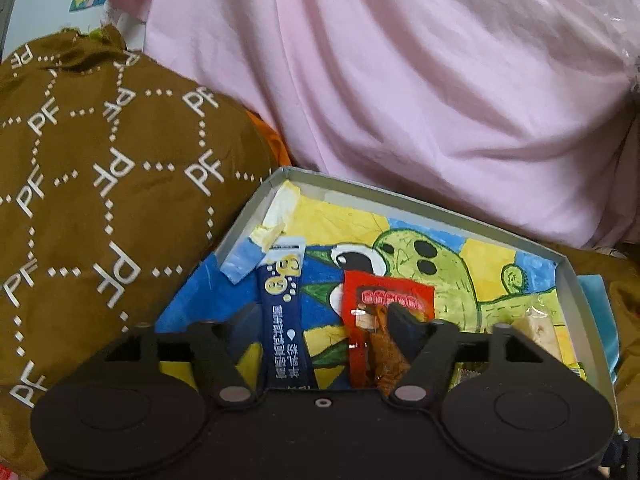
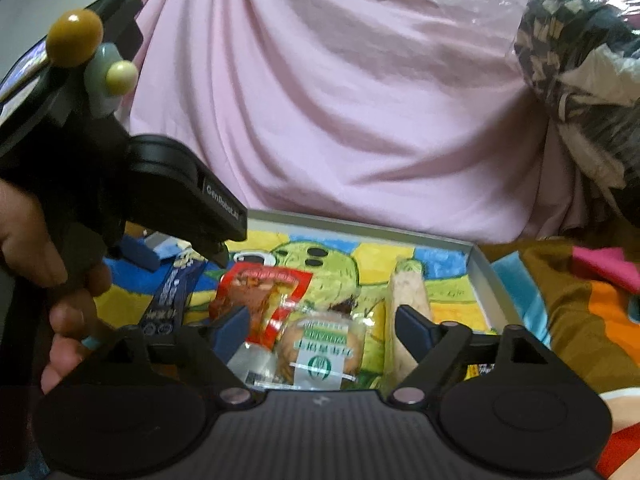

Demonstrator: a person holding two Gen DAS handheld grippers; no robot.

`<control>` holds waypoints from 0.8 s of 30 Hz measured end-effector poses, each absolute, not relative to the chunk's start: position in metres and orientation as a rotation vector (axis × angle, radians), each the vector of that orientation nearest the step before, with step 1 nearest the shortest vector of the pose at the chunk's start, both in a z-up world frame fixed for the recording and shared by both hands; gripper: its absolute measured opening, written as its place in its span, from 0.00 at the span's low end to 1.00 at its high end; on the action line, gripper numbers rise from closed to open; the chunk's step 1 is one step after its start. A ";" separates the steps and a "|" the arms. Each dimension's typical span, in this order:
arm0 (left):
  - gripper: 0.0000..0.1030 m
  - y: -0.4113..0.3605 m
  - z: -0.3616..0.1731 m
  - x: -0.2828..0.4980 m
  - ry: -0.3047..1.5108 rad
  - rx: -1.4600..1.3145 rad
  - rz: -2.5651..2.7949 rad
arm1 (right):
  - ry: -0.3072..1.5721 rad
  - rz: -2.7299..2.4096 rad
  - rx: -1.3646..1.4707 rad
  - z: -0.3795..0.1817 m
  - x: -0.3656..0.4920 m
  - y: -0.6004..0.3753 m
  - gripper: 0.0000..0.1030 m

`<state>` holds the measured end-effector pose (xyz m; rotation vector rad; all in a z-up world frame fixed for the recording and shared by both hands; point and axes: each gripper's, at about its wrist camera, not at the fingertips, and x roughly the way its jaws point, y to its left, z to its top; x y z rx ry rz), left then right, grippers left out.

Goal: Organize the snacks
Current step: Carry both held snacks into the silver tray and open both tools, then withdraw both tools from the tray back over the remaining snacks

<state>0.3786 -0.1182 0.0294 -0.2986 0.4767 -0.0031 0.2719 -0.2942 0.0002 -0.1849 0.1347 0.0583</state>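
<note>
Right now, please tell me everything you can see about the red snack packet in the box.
The red snack packet is a small glossy plastic pouch with a red top bearing white print and a clear lower part showing brownish food. It lies flat in the shallow grey box, on the painted green-and-yellow drawing. The dark blue stick sachet lies to its left. One finger of the open left claw covers part of it; whether it touches is unclear.

Pink sheet (image 1: 400, 100) behind; brown PF-print cloth (image 1: 100, 184) left.
</note>
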 end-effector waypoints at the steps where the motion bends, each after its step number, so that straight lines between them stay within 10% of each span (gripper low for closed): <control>1: 0.79 -0.118 0.031 0.377 0.470 -0.297 -0.004 | 0.129 0.055 -0.183 0.001 0.271 -0.294 0.90; 8: 0.99 -0.111 0.043 0.365 0.429 -0.314 -0.028 | 0.088 0.037 -0.182 0.007 0.268 -0.295 1.00; 24: 0.99 -0.085 0.086 0.300 0.377 -0.249 -0.028 | 0.052 0.003 -0.116 0.039 0.220 -0.299 1.00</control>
